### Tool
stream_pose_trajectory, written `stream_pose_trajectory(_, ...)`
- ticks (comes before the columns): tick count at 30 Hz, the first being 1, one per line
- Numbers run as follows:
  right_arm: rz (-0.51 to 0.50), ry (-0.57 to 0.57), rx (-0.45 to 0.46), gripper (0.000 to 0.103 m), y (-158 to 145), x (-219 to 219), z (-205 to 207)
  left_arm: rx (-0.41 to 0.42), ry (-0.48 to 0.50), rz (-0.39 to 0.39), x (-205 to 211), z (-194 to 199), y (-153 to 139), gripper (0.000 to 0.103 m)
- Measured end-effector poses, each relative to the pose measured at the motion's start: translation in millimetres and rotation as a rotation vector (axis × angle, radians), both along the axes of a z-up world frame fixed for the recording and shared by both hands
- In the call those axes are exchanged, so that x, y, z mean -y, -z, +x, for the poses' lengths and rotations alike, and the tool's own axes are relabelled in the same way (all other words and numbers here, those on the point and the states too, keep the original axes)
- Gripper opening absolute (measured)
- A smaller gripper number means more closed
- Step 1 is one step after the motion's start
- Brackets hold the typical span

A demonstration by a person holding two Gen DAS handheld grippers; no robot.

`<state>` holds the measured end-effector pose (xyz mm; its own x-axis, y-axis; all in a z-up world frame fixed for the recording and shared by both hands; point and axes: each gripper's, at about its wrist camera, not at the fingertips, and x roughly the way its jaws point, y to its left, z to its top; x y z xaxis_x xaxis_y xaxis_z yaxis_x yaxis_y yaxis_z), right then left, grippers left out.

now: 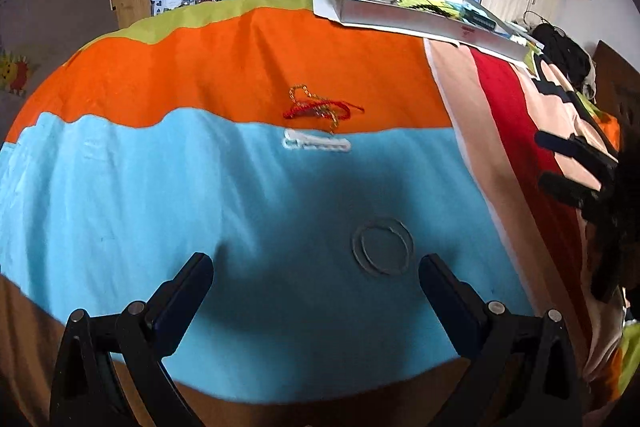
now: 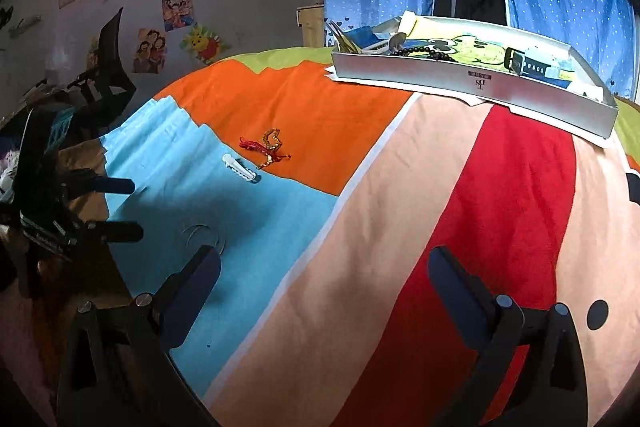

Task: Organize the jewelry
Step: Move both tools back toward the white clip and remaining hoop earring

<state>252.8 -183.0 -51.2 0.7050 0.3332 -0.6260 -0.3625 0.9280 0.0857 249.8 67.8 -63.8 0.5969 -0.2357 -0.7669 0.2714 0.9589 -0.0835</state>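
Bed (image 1: 120, 187), colour-block quilt in blue, orange, red and peach: working surface.

Shallow silver cardboard tray (image 2: 472, 83), far edge of bed: collecting point; already holds a dark bead string (image 2: 424, 51), a blue-strapped watch (image 2: 536, 67) and other pieces too small to tell.

Red cord tangled with a thin gold chain (image 1: 320, 107), on the orange band: loose, not yet sorted.

White plastic hair clip (image 1: 316, 143), just beside it on the blue.

Two thin grey wire hoops (image 1: 382, 247), overlapping, nearest the left gripper (image 1: 316, 291): judged the next pick.

Left gripper fingers: spread wide, empty. Right gripper (image 2: 324, 287) fingers: spread wide, empty, hovering above the quilt.
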Motion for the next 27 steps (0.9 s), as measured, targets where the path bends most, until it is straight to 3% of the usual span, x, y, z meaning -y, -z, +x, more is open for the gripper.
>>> stream_pose_trajectory(18,0.028,-0.074,-0.015,0.102,14.7,-15.8,55.9,-0.002,0.006,-0.002,10.7,22.5,10.9,0.103)
stream_pose_trajectory(27,0.004,-0.052,-0.015,0.102,27.0,-33.8,49.3,0.013,-0.019,-0.004,2.0,54.6,12.1,0.103)
